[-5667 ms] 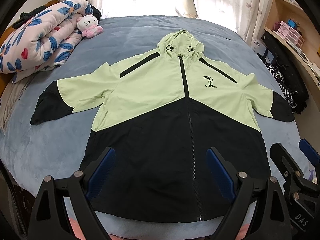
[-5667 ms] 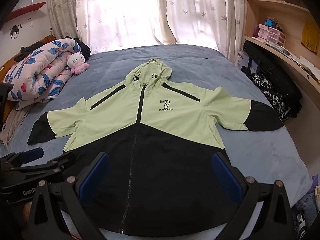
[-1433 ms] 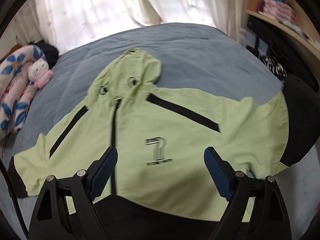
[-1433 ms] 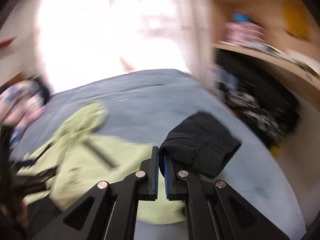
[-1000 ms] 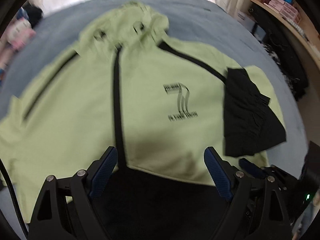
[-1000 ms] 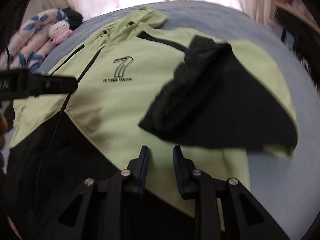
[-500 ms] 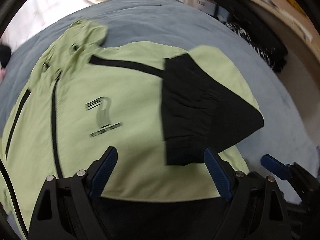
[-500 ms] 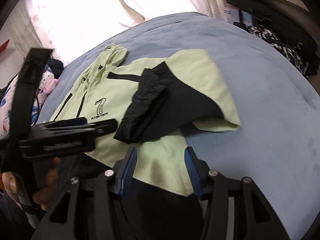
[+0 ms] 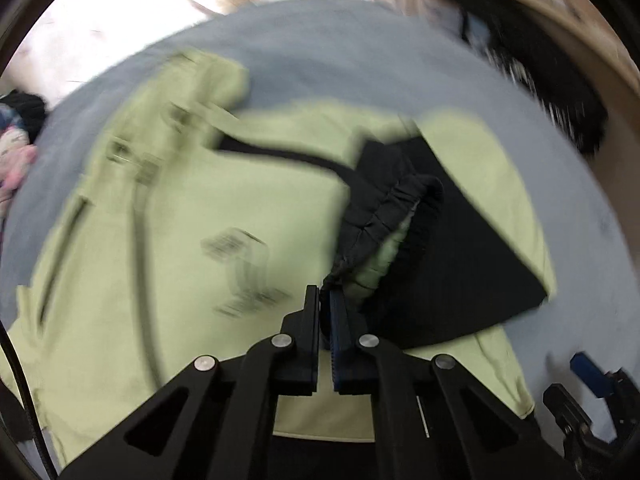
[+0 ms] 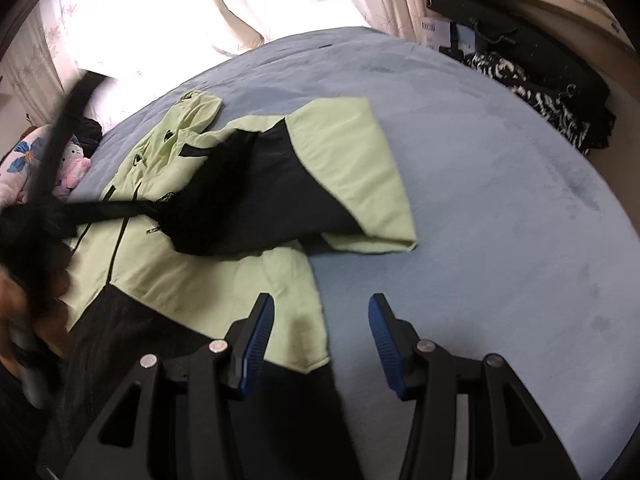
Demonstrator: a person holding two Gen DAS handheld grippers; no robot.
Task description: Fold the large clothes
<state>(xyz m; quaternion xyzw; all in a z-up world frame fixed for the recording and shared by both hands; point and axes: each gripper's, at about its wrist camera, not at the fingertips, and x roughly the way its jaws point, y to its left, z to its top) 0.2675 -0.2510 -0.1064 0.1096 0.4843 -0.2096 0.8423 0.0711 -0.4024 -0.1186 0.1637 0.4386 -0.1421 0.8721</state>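
Jacket [image 10: 224, 280] lies flat on blue bed [image 10: 500, 208], front up, green top, black lower part nearest. Left gripper [image 9: 325, 300] has just closed; jaws together, pinching gathered black cuff [image 9: 384, 216] at its edge, cuff a little lifted above chest print. Right gripper [image 10: 320, 332] jaws apart, nothing between pads; it hovers over jacket side edge and bare bed. Sleeve [image 10: 320, 184] folded inward across chest, black part over green. Farther: hood [image 10: 192, 116] points to curtains [image 10: 200, 12]. Plush toy [image 10: 74, 164] at far left.
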